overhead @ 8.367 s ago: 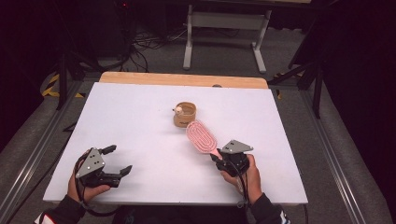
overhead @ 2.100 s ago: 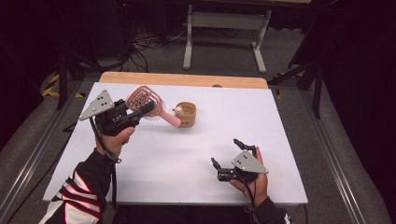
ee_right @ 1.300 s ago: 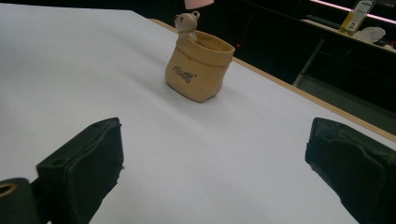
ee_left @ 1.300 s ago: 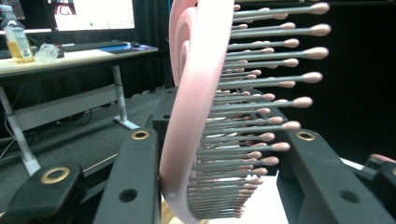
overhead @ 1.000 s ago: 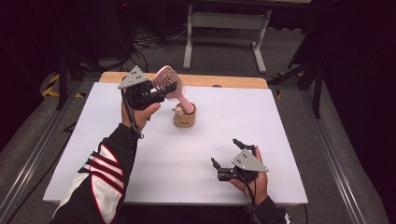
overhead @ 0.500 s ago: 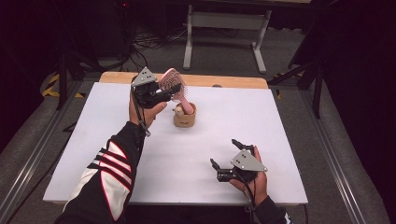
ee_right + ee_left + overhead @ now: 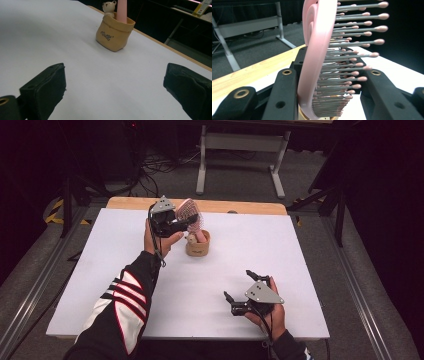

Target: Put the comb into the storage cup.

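While the left gripper (image 7: 186,222), jaws clamped on the pink hairbrush (image 7: 319,50), stood its handle in the tan pot (image 7: 114,32), release remained; the right gripper (image 7: 243,292) idled wide open on the bench (image 7: 300,270).

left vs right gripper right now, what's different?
The left gripper is shut on the pink hairbrush by its head; the right gripper is open with nothing between its jaws. The left gripper is raised over the tan holder, with the brush's handle down inside it; the right gripper sits low near the near edge of the white table, far from the holder. Both are black two-jaw tools, each held in a hand.
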Available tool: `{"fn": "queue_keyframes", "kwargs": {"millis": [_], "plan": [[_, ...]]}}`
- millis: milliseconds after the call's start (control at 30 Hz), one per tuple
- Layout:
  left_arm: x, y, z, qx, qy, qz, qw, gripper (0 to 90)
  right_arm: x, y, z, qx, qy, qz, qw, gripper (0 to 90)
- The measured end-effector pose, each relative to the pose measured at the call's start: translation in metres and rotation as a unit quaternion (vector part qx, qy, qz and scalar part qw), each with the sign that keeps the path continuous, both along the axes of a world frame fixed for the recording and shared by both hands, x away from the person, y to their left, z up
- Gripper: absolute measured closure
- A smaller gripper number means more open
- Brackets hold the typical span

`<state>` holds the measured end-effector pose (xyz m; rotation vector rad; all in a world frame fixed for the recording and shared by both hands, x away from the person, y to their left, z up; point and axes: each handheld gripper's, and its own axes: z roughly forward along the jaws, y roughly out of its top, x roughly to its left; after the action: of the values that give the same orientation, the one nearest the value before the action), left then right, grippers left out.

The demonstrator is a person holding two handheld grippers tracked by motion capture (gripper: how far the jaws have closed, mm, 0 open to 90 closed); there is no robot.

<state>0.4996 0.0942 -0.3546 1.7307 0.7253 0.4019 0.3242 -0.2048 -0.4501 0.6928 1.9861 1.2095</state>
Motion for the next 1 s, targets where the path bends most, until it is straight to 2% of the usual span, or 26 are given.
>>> {"fn": "queue_keyframes", "kwargs": {"millis": [233, 367, 533, 600, 833, 1000], "plan": [[0.002, -0.004, -0.003, 0.01, 0.004, 0.003, 0.9999, 62.7, 0.001, 0.001, -0.001, -0.003, 0.003, 0.001, 1.0, 4.6], [0.006, -0.007, -0.006, 0.023, 0.004, 0.008, 0.9997, 62.6, 0.001, 0.002, -0.001, -0.006, 0.006, 0.003, 1.0, 4.6], [0.011, -0.008, -0.007, 0.016, 0.009, 0.008, 0.9998, 62.5, 0.002, 0.002, -0.002, -0.012, 0.007, 0.003, 0.9999, 4.6], [0.012, -0.008, -0.006, 0.021, 0.004, 0.01, 0.9997, 62.2, 0.003, 0.002, -0.003, -0.014, 0.011, 0.002, 0.9998, 4.7], [0.017, -0.01, -0.007, 0.026, 0.004, 0.024, 0.9993, 60.5, 0.003, 0.002, -0.003, -0.02, 0.012, 0.002, 0.9997, 4.7], [0.019, -0.006, -0.009, 0.027, 0.002, 0.048, 0.9985, 58.9, 0.004, 0.001, -0.004, -0.021, 0.015, 0.001, 0.9997, 4.7]]}}
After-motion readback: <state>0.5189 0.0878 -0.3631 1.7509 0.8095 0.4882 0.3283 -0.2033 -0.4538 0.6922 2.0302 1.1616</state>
